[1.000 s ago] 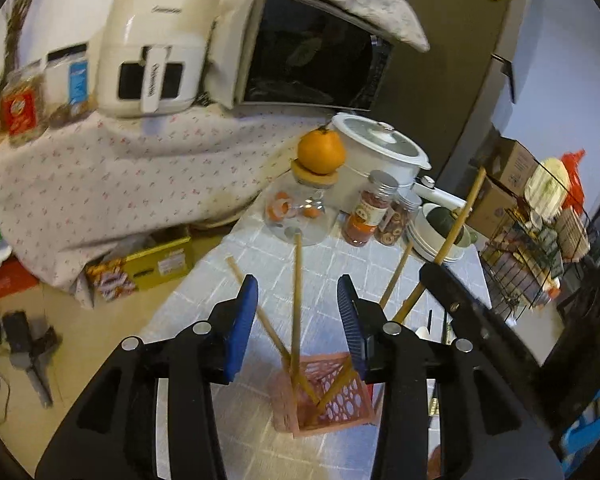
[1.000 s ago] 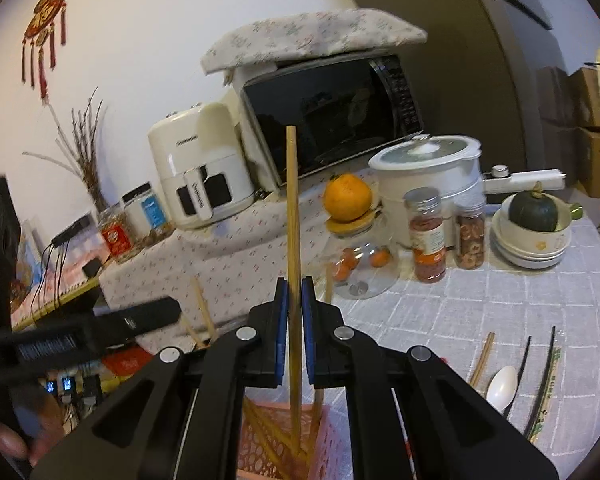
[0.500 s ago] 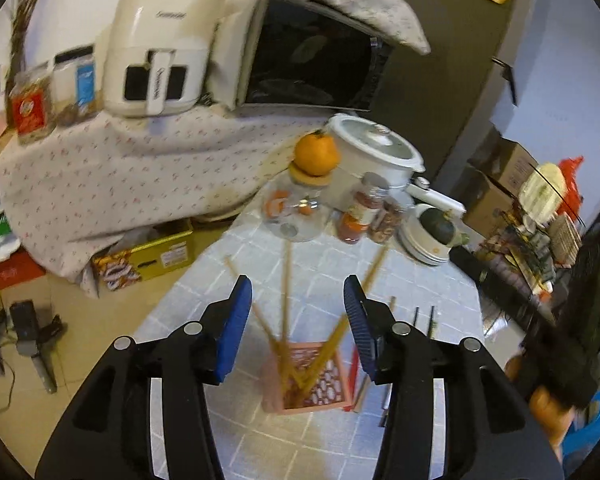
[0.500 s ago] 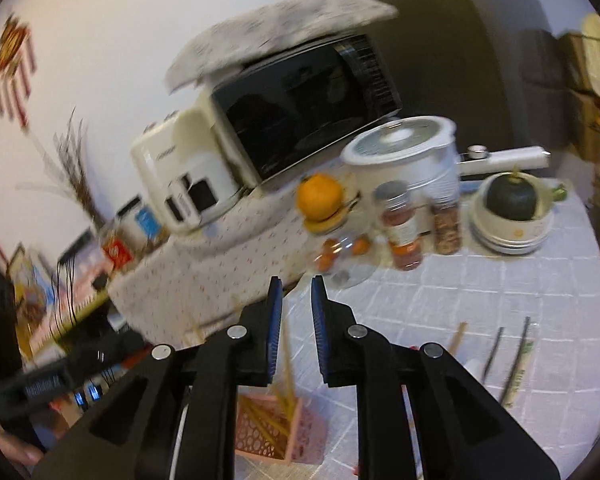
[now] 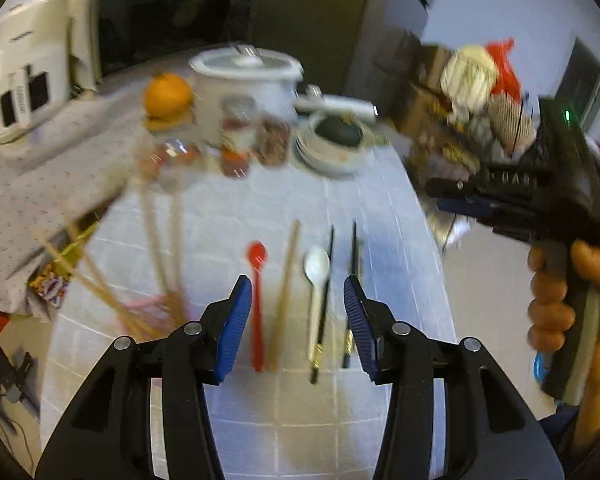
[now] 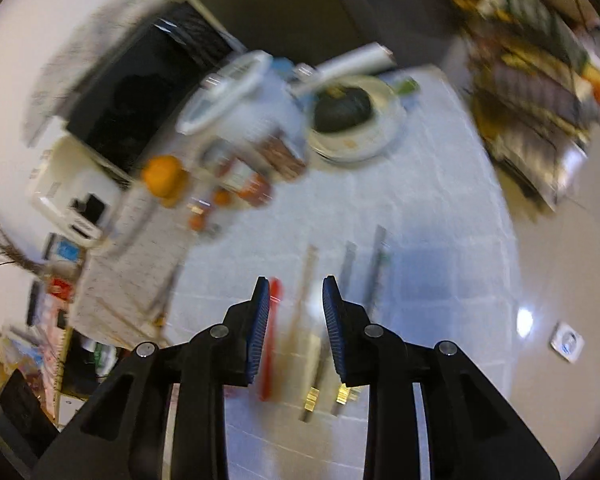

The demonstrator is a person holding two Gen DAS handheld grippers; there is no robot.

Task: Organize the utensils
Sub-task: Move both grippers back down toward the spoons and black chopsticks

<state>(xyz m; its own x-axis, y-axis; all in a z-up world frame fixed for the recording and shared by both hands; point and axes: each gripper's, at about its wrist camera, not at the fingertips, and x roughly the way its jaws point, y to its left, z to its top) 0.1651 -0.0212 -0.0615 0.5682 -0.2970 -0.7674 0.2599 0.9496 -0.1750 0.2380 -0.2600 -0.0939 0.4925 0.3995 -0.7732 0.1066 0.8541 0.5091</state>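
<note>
Both views are motion-blurred. On the white tiled table lie a red spoon, a wooden chopstick, a white spoon and two black chopsticks. My left gripper is open and empty above their handles. At left a pink basket holds several wooden chopsticks. My right gripper is open and empty over the same row: red spoon, wooden chopstick, black chopsticks. It shows at right in the left wrist view.
At the table's far end stand a white pot, spice jars, a glass jar topped with an orange and stacked bowls with a dark squash. A cluttered wire rack stands beyond the right edge. A microwave sits at left.
The right gripper let go of the wooden chopstick into the pink basket and opened. Both grippers swung right, from the basket to the row of utensils on the table.
</note>
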